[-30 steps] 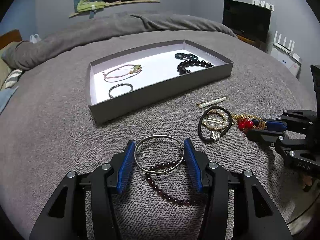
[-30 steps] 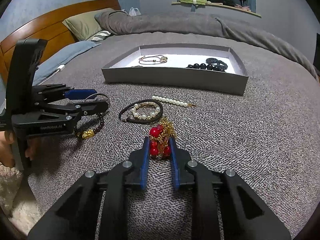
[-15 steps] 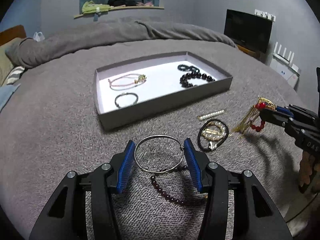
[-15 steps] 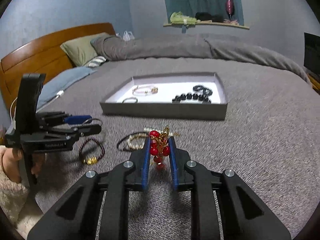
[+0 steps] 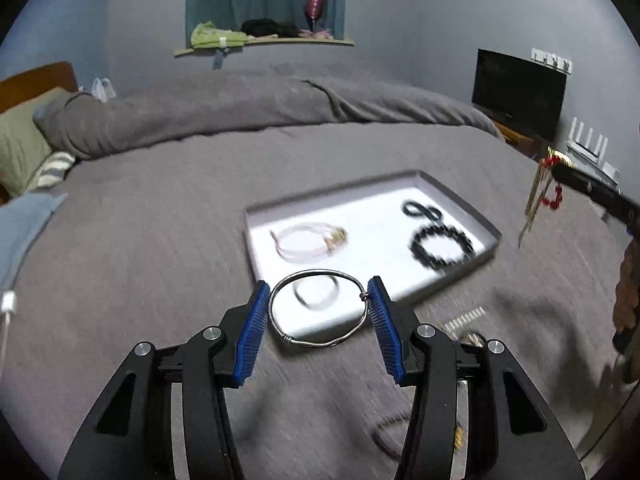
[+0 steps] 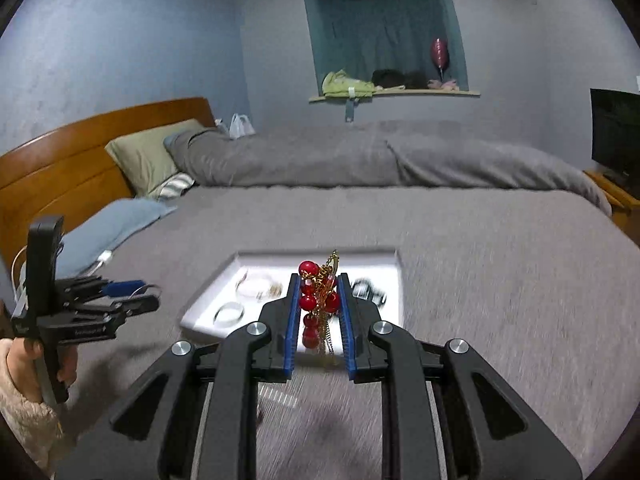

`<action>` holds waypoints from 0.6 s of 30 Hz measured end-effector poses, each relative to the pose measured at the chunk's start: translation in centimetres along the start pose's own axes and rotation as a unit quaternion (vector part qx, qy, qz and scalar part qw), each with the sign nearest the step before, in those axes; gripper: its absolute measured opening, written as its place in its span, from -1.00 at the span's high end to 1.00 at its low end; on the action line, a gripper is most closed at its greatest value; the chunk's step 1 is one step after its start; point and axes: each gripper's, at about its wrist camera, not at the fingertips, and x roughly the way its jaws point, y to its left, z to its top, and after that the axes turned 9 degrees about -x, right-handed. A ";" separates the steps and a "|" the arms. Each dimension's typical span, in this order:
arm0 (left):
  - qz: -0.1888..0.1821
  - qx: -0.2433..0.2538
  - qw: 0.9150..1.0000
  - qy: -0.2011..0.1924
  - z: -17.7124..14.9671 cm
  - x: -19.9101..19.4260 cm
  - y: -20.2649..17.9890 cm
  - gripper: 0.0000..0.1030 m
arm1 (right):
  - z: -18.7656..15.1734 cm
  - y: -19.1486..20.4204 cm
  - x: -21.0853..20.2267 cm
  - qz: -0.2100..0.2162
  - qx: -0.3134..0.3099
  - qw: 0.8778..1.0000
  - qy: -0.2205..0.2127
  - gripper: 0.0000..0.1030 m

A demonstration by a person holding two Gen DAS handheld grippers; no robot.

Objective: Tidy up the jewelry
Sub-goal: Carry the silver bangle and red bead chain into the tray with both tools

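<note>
Between left tongs (image 5: 318,312): seemingly gripped bangle (image 5: 319,309)

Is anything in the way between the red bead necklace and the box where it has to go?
Nothing visible blocks it. The right gripper holds the red bead necklace in the air, and the tray lies open just ahead, no lid. Bracelets already lie inside, but bare white floor shows between them.
</note>
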 end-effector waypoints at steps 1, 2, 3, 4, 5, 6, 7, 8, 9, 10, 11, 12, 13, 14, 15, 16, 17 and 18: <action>0.004 0.001 1.000 -0.001 0.8 0.4 0.2 -0.01 | 0.8 -0.4 1.0 -0.003 -0.001 1.000 -0.002 0.66; 0.005 0.002 1.000 -0.002 1.5 0.8 0.3 -0.01 | 1.2 -0.7 1.8 -0.005 0.000 1.000 -0.003 0.66; 0.005 0.002 1.000 -0.002 2.1 1.2 0.3 -0.01 | 1.7 -1.0 2.9 -0.006 0.001 1.000 0.000 0.66; 0.005 0.003 1.000 -0.001 3.0 1.9 0.3 -0.01 | 2.0 -1.3 4.1 -0.003 0.007 1.000 0.003 0.66; 0.004 0.005 1.000 -0.001 3.5 2.5 0.3 -0.01 | 2.1 -1.6 5.0 0.003 0.014 1.000 0.008 0.66; 0.003 0.006 1.000 0.001 4.2 3.1 0.3 -0.01 | 2.2 -1.9 6.0 0.007 0.021 1.000 0.013 0.66; 0.004 0.006 1.000 0.003 4.7 3.7 0.2 -0.01 | 2.3 -2.2 7.0 0.009 0.029 0.999 0.017 0.66; 0.004 0.007 1.000 0.006 5.5 4.6 0.2 -0.01 | 2.5 -2.6 8.5 0.013 0.039 0.999 0.025 0.66; 0.003 0.008 1.000 0.007 6.2 5.4 0.2 -0.01 | 2.6 -2.8 9.4 0.015 0.045 0.998 0.028 0.66; 0.002 0.007 1.000 0.008 6.7 6.0 0.2 -0.01 | 2.8 -3.0 10.6 0.018 0.052 0.998 0.031 0.66; 0.006 0.007 1.000 0.011 7.4 7.2 0.1 -0.01 | 2.9 -3.0 11.7 0.019 0.056 0.998 0.035 0.66; 0.007 0.006 1.000 0.012 7.7 7.8 0.1 -0.01 | 2.9 -2.9 12.5 0.021 0.059 0.997 0.039 0.66; 0.005 0.004 1.000 0.019 8.1 9.0 0.1 -0.01 | 3.0 -2.9 13.6 0.025 0.065 0.997 0.044 0.66; 0.001 0.000 1.000 0.029 8.3 10.1 0.0 -0.01 | 2.9 -2.7 14.3 0.027 0.066 0.996 0.049 0.66; -0.005 -0.004 0.999 0.037 8.3 10.9 -0.1 -0.01 | 2.7 -2.5 15.3 0.027 0.067 0.996 0.059 0.66; -0.016 -0.008 0.999 0.047 8.3 11.9 -0.3 -0.01 | 2.6 -2.3 15.9 0.025 0.068 0.995 0.065 0.66; -0.025 -0.011 0.998 0.063 8.3 13.1 -0.5 -0.01 | 2.2 -2.2 16.8 0.024 0.070 0.994 0.076 0.66; -0.025 -0.009 0.997 0.079 8.2 14.4 -0.8 -0.01 | 1.9 -2.0 17.2 0.024 0.071 0.994 0.083 0.66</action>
